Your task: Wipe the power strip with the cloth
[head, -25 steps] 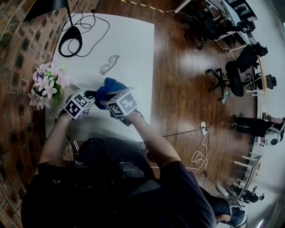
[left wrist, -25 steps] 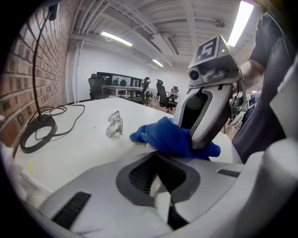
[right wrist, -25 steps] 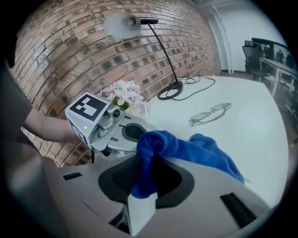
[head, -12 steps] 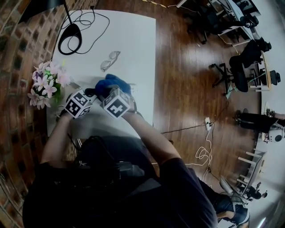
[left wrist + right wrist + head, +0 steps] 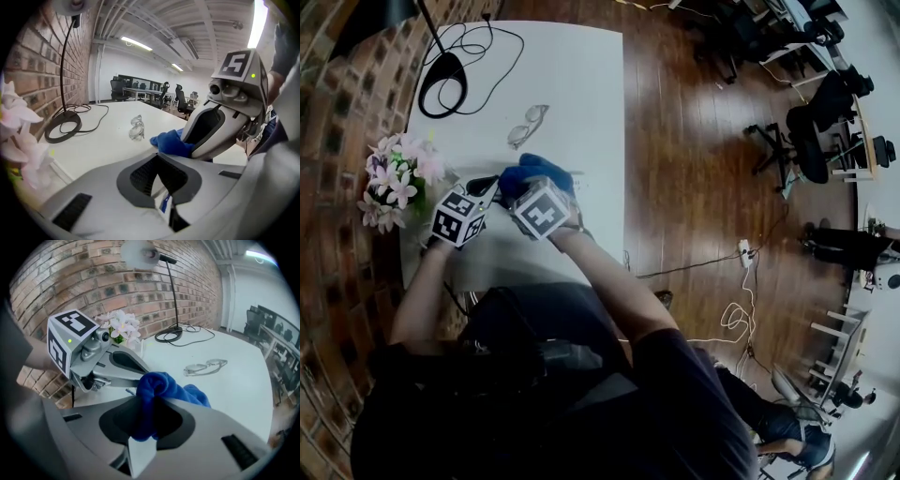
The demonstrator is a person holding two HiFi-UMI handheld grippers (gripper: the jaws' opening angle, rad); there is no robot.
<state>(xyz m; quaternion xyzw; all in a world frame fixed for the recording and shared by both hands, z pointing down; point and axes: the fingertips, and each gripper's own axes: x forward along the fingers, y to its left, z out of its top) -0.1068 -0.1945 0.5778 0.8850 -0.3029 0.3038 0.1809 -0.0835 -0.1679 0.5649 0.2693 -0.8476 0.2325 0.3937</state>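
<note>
Looking down in the head view, the left gripper (image 5: 486, 190) and the right gripper (image 5: 523, 187) sit close side by side over a white table (image 5: 572, 84). A blue cloth (image 5: 546, 171) is bunched up at the tip of the right gripper. Glasses (image 5: 528, 127) lie a little way past both grippers. A black lamp base (image 5: 442, 73) with its cord is far ahead of them. Pink flowers (image 5: 398, 178) stand just to the left of the left gripper. I cannot pick out the power strip under the grippers. In the left gripper view, the jaws are squeezed together. A tiny white and blue bit shows in the gap, but I cannot tell what it is. The cloth sits just ahead and to the right, against the right gripper. In the right gripper view, the jaws pinch the cloth, which bulges up between them. The left gripper is close by on the left, its tip pointing at the cloth.
</note>
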